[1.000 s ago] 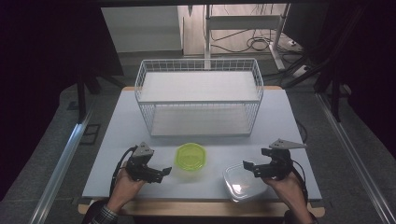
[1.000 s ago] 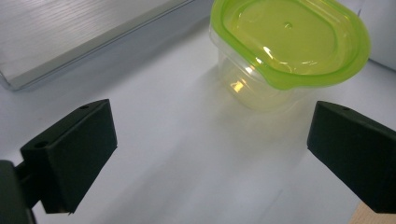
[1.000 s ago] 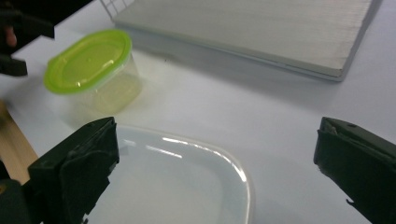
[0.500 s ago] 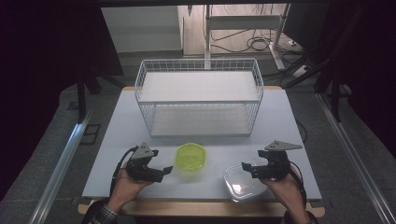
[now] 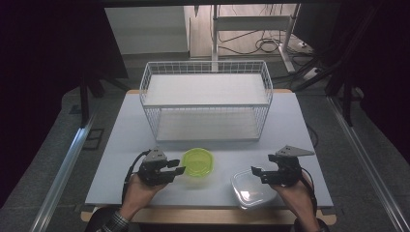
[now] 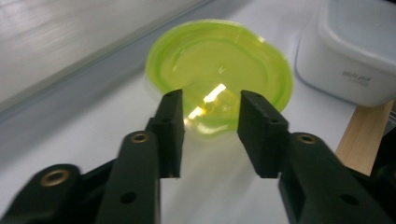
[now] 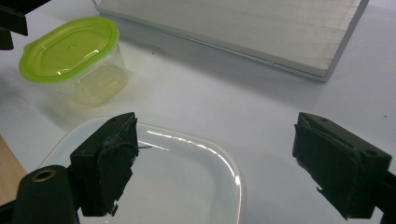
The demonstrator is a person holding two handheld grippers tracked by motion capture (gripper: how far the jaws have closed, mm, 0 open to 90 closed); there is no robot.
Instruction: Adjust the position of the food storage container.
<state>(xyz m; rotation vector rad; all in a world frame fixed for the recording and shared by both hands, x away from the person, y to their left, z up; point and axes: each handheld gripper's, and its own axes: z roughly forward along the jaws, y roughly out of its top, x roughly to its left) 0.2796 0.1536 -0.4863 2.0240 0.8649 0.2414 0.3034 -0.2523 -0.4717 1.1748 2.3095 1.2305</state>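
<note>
- Shifted since 1 second ago: right gripper lower and a little nearer the table's front edge, now over the far rim of the clear square container; left gripper about where it was, beside the green tub.
- Largest first: white wire basket on the far half of the grey table, well apart from both hands, so no obstacle to either reach.
- Next, clear square container: near the front edge on the right, lid on, glossy and shallow. In the right gripper view, right gripper spread wide, holding nothing, 1 jaw over the lid, the other out past the rim above bare table.
- Better to drop the jaws down the container's side walls than to pinch the slick lid top; judged likely to slip otherwise.
- Then green-lidded tub: small, round, translucent, front centre, just left of the square container. Left gripper narrowly parted, empty, aimed at the tub's near edge; touching or just short, cannot tell.
- Worth widening before closing: gap looks too slim for the tub body, fit only for the lid's lip.
- Finally, gentle squeeze advised on both; thin plastic, probably light and prone to skid.
</note>
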